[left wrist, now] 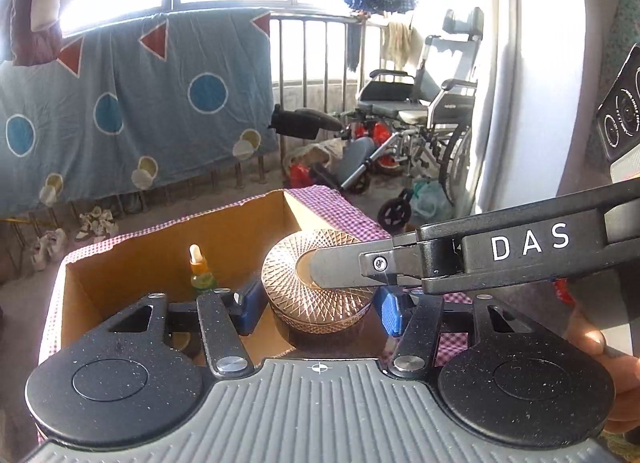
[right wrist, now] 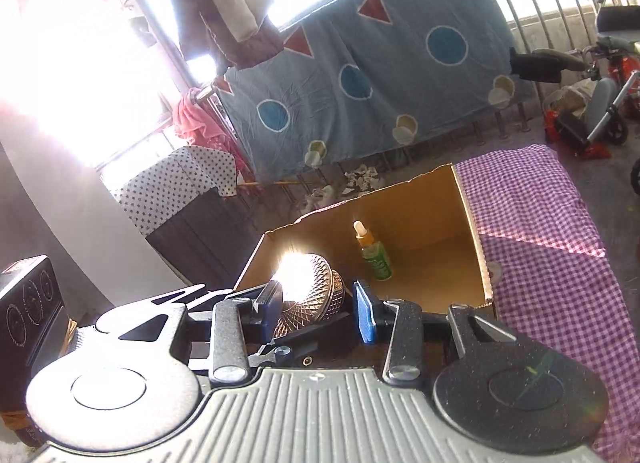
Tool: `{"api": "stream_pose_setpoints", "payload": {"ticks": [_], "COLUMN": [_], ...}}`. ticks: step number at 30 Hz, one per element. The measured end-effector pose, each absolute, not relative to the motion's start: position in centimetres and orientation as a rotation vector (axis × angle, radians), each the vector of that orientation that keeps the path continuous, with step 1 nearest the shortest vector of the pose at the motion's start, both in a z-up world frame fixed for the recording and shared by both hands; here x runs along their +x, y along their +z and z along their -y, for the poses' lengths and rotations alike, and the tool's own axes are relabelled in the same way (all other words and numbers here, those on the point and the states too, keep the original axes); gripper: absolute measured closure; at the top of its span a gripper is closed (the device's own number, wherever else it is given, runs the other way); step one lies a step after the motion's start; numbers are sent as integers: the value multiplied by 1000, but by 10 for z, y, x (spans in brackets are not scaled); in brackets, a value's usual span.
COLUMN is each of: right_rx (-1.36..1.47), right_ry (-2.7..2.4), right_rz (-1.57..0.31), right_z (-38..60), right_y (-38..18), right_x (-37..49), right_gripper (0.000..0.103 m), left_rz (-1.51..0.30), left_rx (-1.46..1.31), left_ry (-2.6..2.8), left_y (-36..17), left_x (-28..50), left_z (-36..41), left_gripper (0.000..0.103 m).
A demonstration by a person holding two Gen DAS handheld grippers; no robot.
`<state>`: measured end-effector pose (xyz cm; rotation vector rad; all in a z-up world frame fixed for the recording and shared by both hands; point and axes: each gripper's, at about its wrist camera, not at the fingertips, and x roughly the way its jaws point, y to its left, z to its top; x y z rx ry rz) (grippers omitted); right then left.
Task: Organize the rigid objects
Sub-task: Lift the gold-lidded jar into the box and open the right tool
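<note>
A round cut-glass jar with a patterned lid [left wrist: 316, 283] sits between the blue pads of my left gripper [left wrist: 320, 309], over the right part of an open cardboard box [left wrist: 168, 259]. The pads stand at the jar's sides and look closed on it. My right gripper [right wrist: 318, 309] reaches in from the right; one finger [left wrist: 340, 273] lies across the lid. In the right wrist view the jar [right wrist: 316, 291] sits tilted between its blue pads [right wrist: 364, 313], which look apart. A small green dropper bottle [left wrist: 200, 271] stands in the box, also in the right wrist view [right wrist: 374, 253].
The box rests on a table with a purple checked cloth [right wrist: 552, 255]. A blue quilt [left wrist: 120, 103] hangs on a railing behind. A wheelchair [left wrist: 424, 119] and clutter stand at the back right. A black patterned box [right wrist: 28, 311] is at the left.
</note>
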<state>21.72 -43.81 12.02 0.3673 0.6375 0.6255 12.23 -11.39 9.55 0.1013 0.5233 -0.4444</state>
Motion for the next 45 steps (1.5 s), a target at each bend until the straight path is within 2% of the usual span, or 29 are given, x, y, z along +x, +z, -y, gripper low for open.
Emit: {"api": "stream_pose_setpoints", "payload": {"ticks": [11,22,35,45], "right_rx": [238,137,154,276], "right_ry": [639,619,607,620], "right_rz": [-860,-929,-881,-736], "right_z": [405,387,395,425], "right_y": [105,71,66,108], "right_x": [361,418,431,366], "right_gripper": [61,61,62,62], "left_rz": [-802,-903,-922,-839], "left_rx": [-124,-217,-281,-256], "left_ry": [-358,-294,-315,-379], "left_y": [70,43,37,72], "left_x": [247,292,304,262], "left_z": [105,101,112,114], "left_gripper": [47,47,41,28]}}
